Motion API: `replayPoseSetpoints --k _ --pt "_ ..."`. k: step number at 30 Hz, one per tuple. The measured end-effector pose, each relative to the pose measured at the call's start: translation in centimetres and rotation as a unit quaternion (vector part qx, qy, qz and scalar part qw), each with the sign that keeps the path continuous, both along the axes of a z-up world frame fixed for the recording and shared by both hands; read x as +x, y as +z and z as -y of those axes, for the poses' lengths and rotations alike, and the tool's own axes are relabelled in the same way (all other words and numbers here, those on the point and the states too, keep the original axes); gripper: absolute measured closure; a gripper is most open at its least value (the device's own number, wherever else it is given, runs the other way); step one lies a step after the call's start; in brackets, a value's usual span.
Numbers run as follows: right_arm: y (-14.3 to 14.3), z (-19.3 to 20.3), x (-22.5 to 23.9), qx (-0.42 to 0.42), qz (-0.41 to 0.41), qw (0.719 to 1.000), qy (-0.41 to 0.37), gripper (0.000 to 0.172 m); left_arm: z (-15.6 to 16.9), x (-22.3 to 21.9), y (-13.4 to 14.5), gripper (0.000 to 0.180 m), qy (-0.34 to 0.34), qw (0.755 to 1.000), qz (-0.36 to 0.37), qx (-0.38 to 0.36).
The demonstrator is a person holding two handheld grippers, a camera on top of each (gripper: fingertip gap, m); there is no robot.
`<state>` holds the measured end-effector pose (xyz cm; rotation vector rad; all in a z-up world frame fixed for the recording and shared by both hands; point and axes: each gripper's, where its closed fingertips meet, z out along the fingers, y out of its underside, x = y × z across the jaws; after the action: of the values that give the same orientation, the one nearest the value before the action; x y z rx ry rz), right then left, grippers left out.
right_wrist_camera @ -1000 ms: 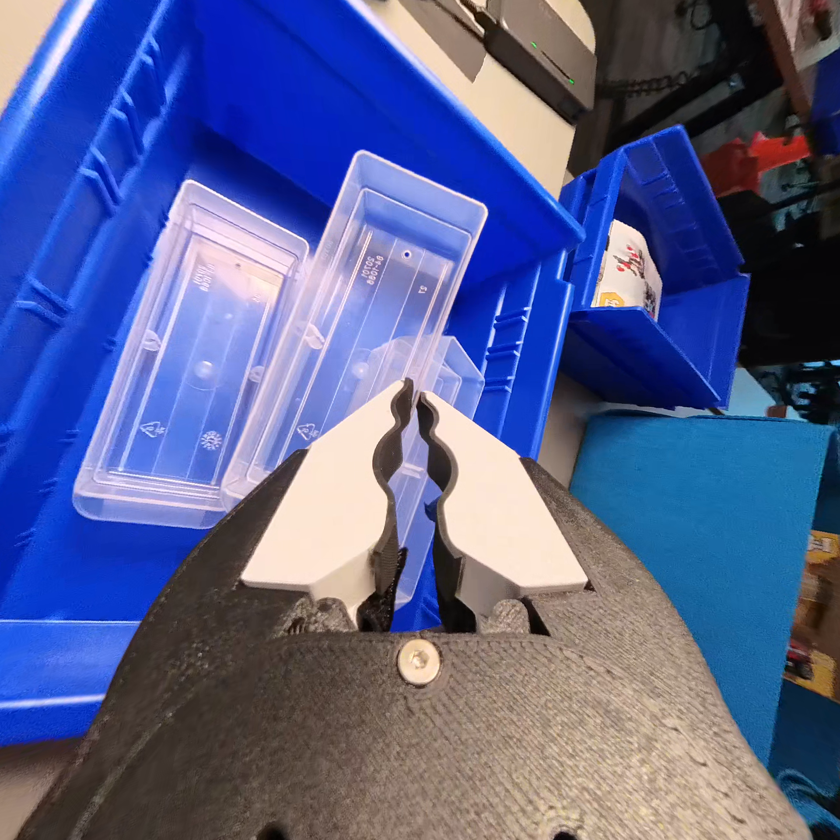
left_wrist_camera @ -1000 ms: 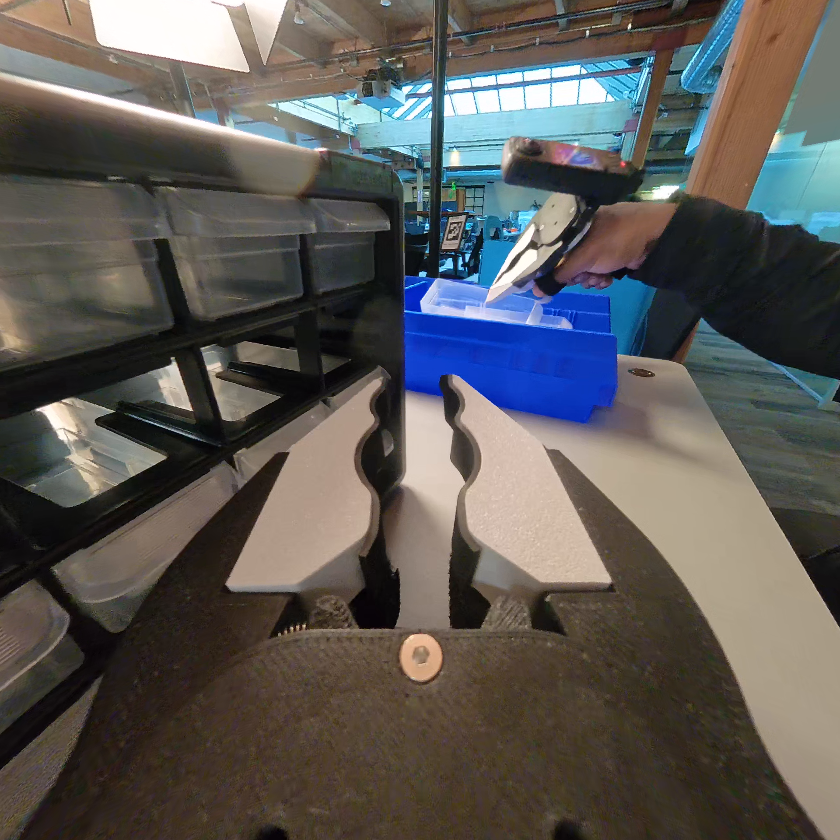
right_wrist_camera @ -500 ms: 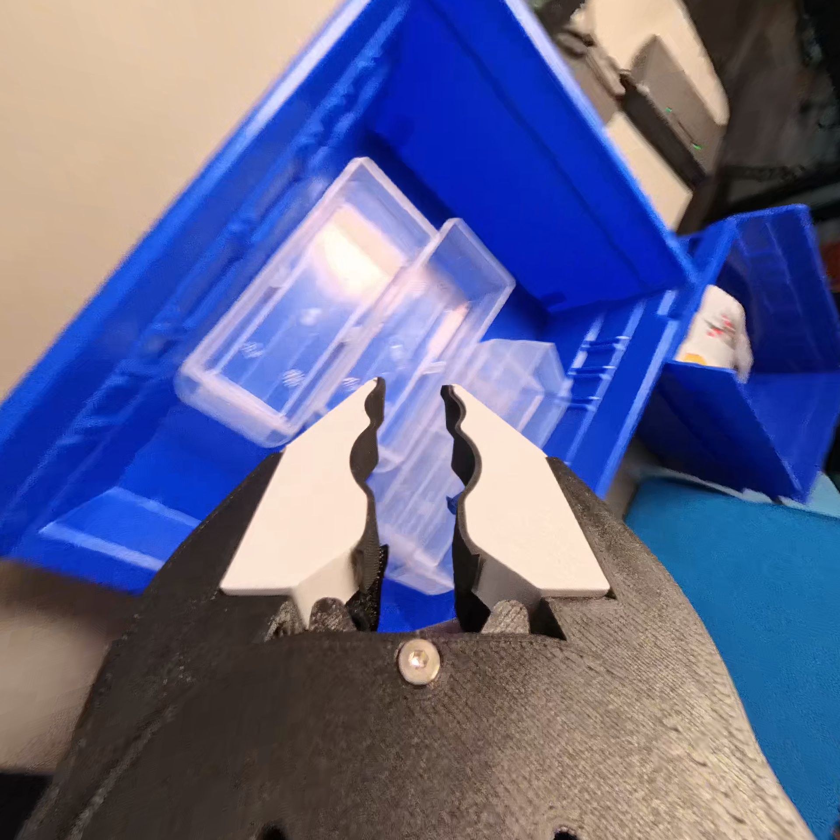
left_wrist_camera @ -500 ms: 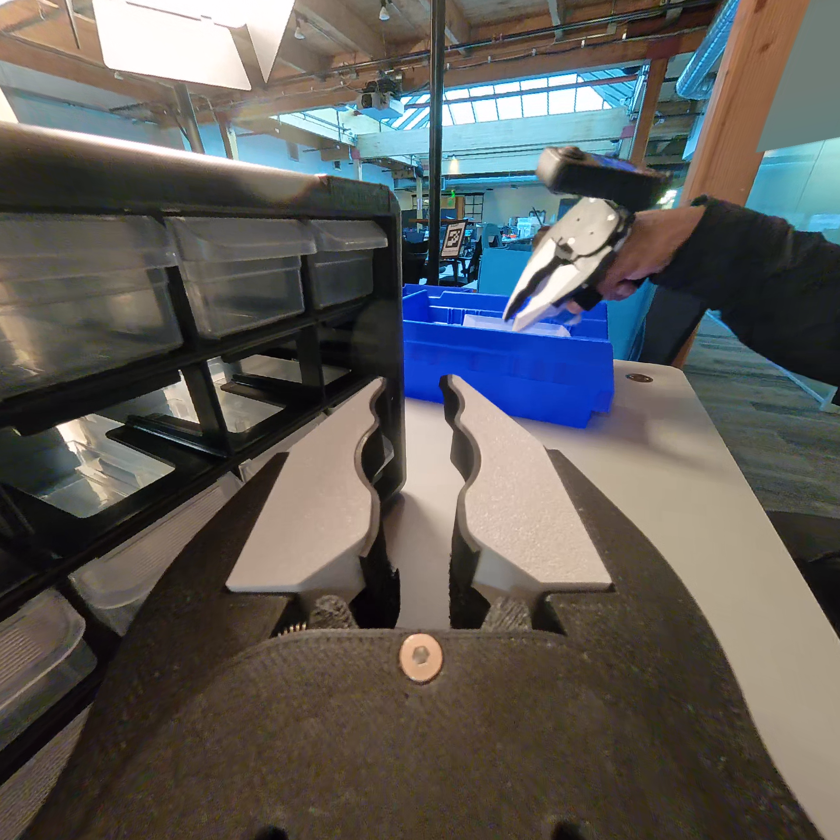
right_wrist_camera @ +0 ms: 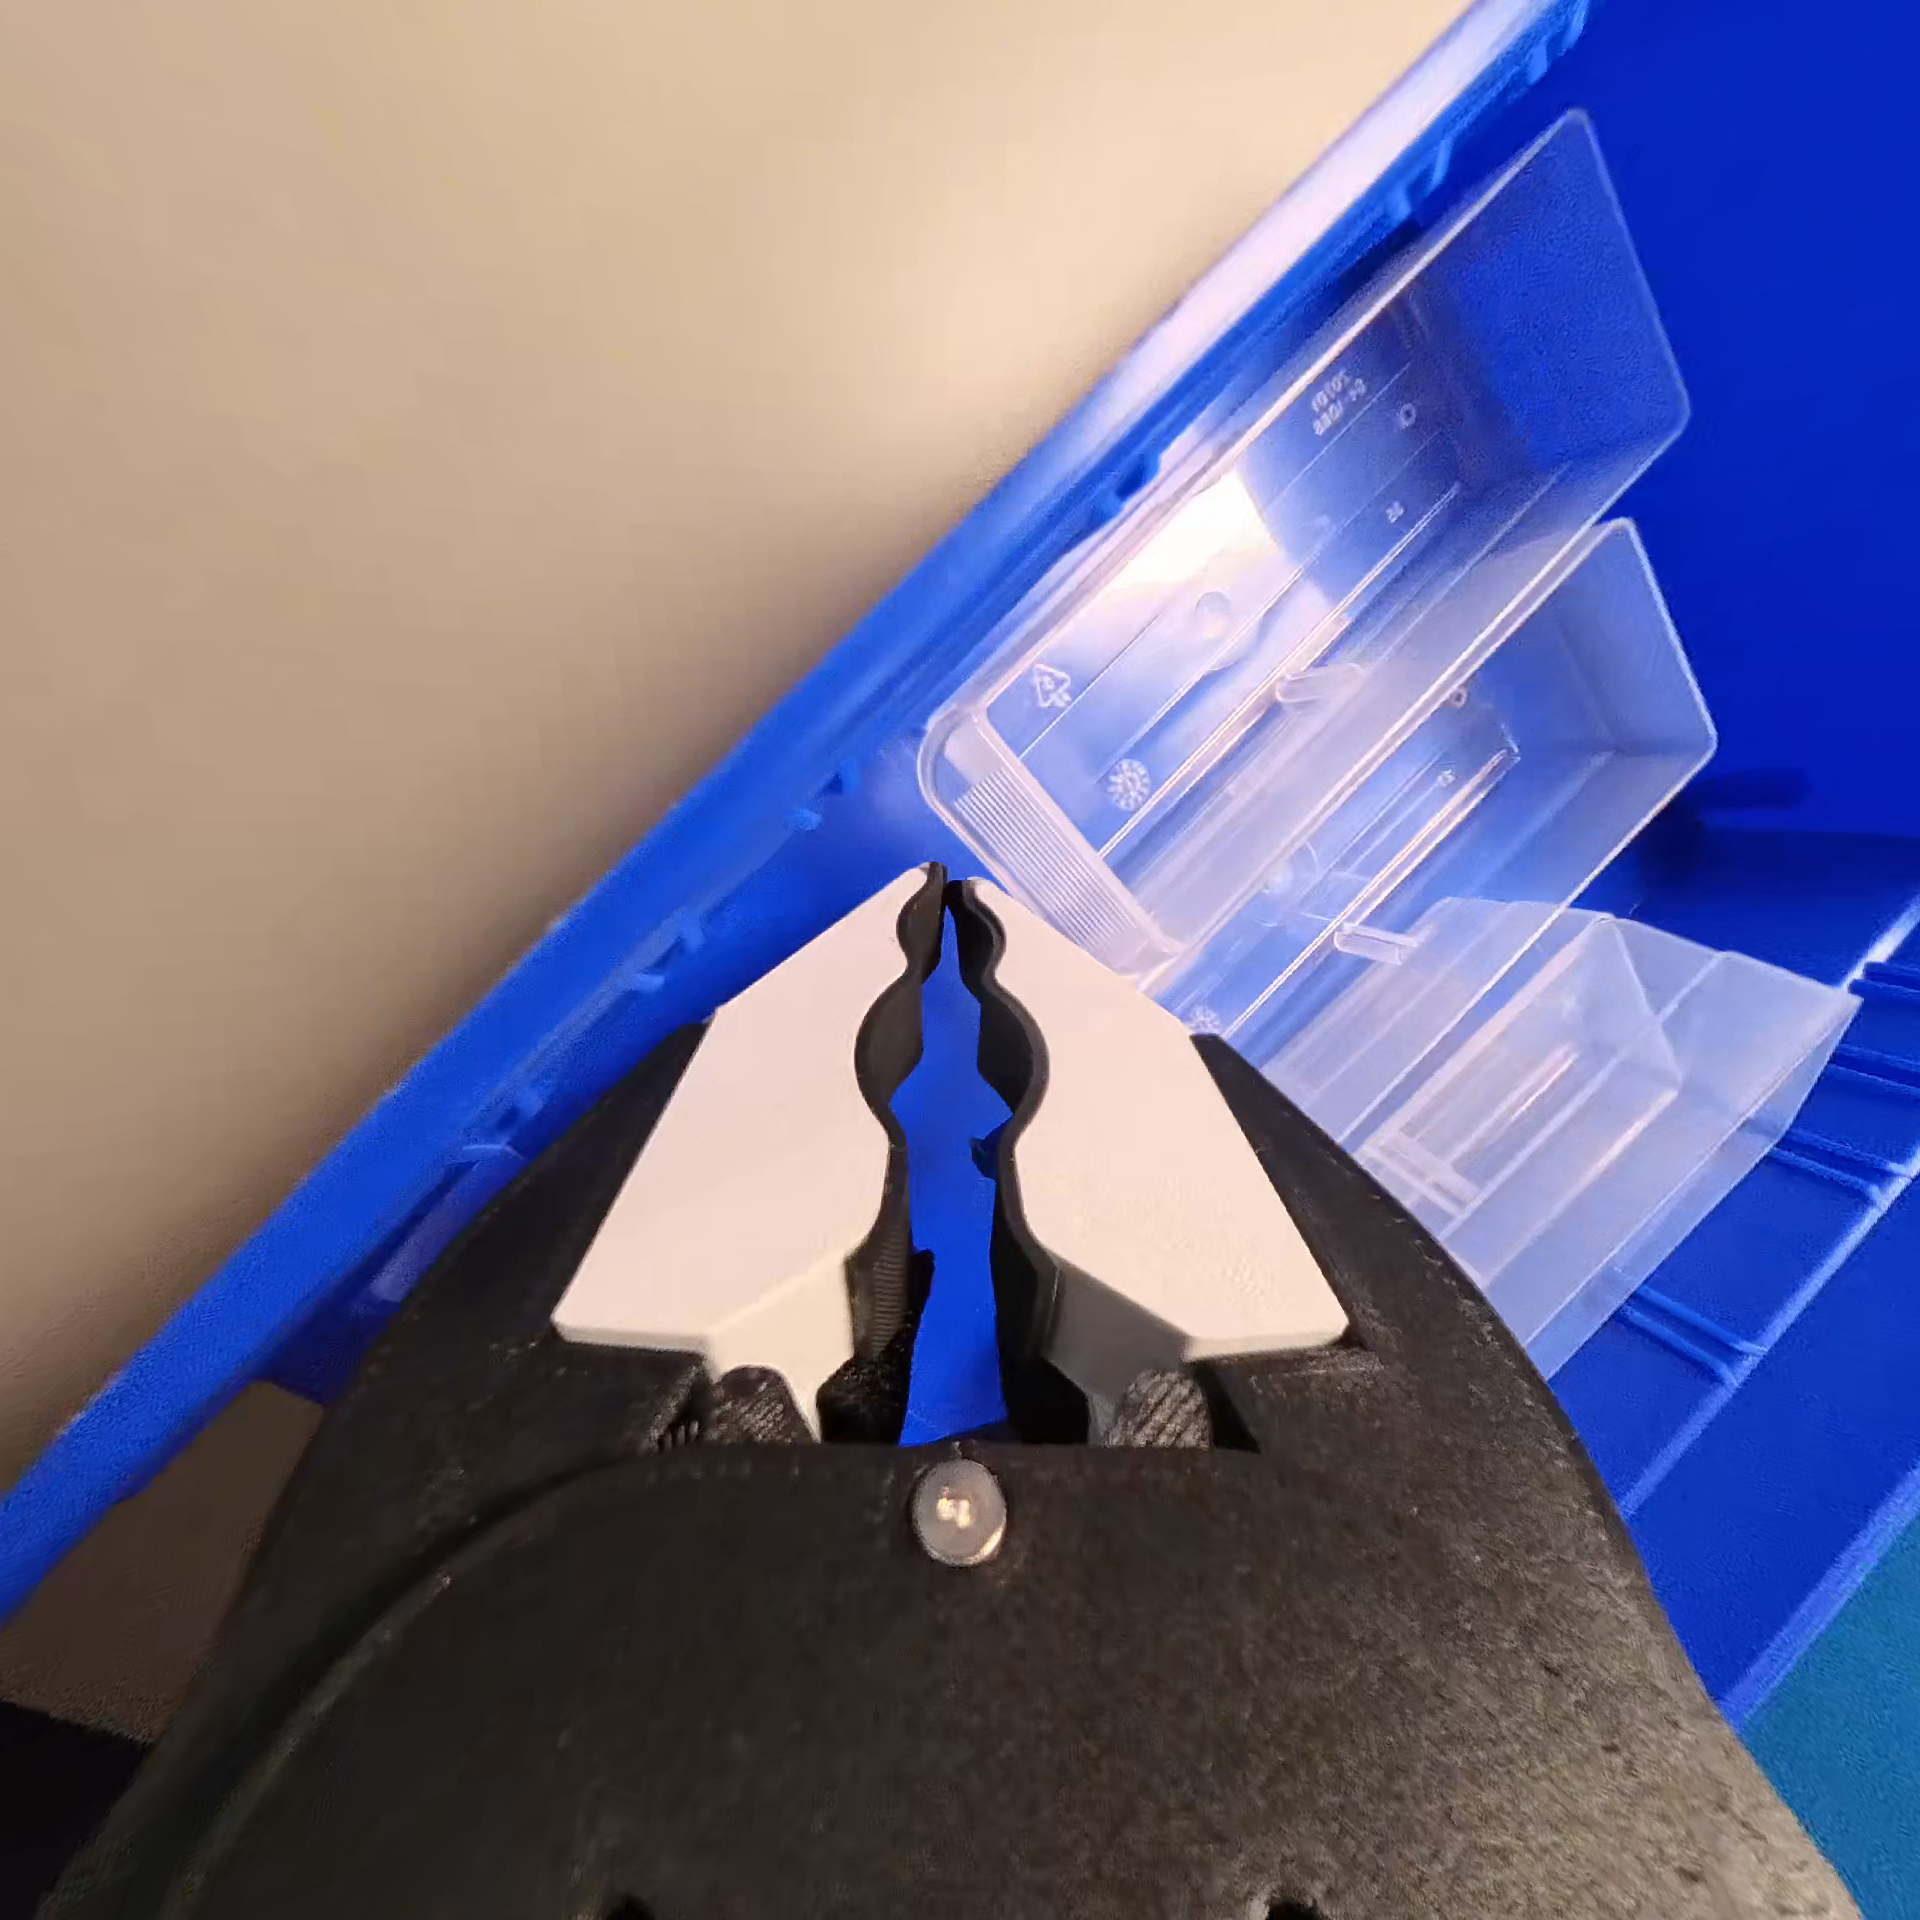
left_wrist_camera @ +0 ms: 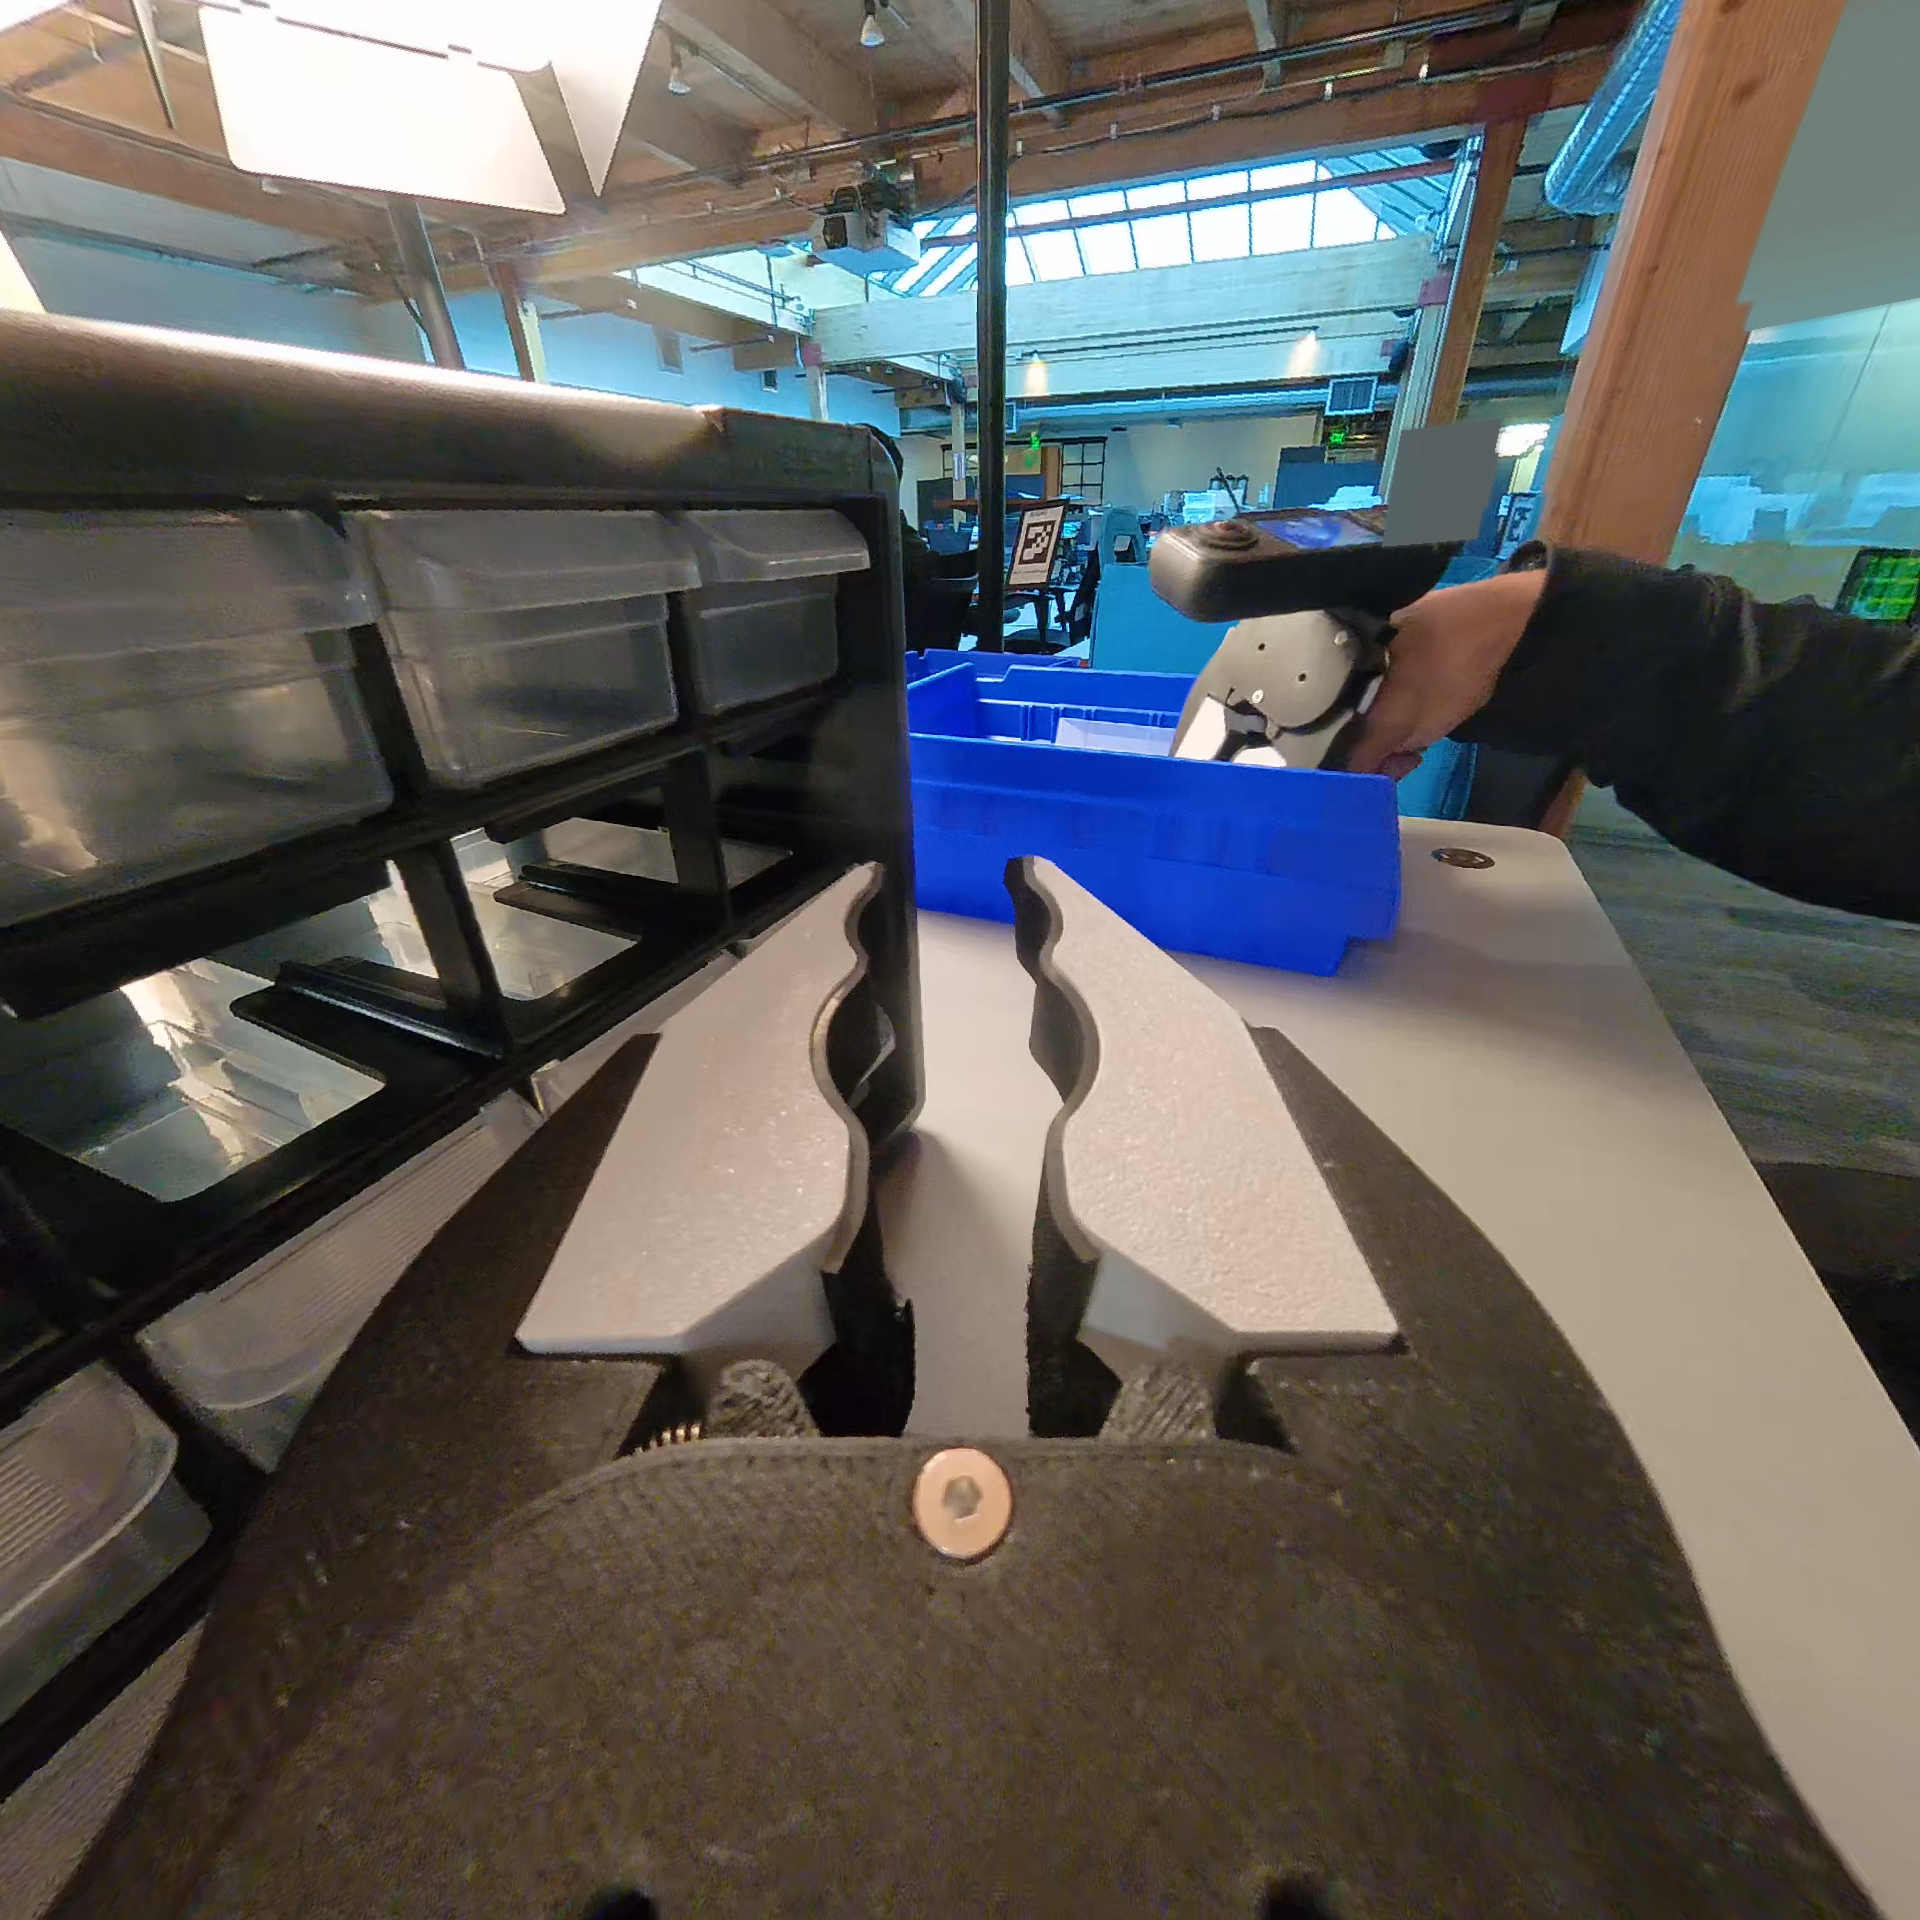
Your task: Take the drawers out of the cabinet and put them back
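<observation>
Removal stage — three clear drawers (right_wrist_camera: 1382, 665) lie in the blue bin (right_wrist_camera: 665, 935), at 2 o'clock from the right gripper (right_wrist_camera: 943, 883), whose tips meet on nothing. Left gripper (left_wrist_camera: 940, 883) is parted and empty beside the cabinet (left_wrist_camera: 436, 665). Next, judged: fetch another drawer, or begin returning them to the cabinet's vacant slots.

A blue bin (left_wrist_camera: 1143, 831) rests on a grey table (left_wrist_camera: 1455, 1091).

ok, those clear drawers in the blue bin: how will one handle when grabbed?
Clear drawers look thin-walled and empty, so probably light and a bit flexible. The glossy plastic may slip between pads. They overlap in the blue bin, so lifting one will likely shift its neighbours.
</observation>
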<state>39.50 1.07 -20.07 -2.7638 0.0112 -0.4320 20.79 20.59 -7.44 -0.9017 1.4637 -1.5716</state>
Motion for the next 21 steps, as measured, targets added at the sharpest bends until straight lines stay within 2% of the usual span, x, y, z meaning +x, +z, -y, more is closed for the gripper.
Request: replayPoseSetpoints --k 4,8,15,17,21 --pt "0.9 1.5 -0.2 -0.004 -0.001 1.0 -0.008 0.167 -0.3 0.0 0.2 0.157 0.004 1.0 0.002 -0.002" --pt "1.2 5.0 1.0 -0.058 0.04 0.997 -0.034 0.168 -0.3 -0.1 0.3 0.157 0.0 1.0 0.002 -0.009" --pt "1.1 2.9 4.3 -0.037 0.068 0.994 -0.073 0.166 0.0 0.0 -0.1 0.158 0.0 1.0 -0.001 0.002" --pt "2.2 2.9 4.3 -0.019 0.069 0.995 -0.073 0.164 -0.3 0.0 0.0 0.157 0.004 1.0 0.0 0.002" --pt "6.7 4.3 4.7 0.055 0.075 0.991 -0.092 0.158 -0.6 -0.1 0.4 0.157 0.005 1.0 0.004 -0.007"
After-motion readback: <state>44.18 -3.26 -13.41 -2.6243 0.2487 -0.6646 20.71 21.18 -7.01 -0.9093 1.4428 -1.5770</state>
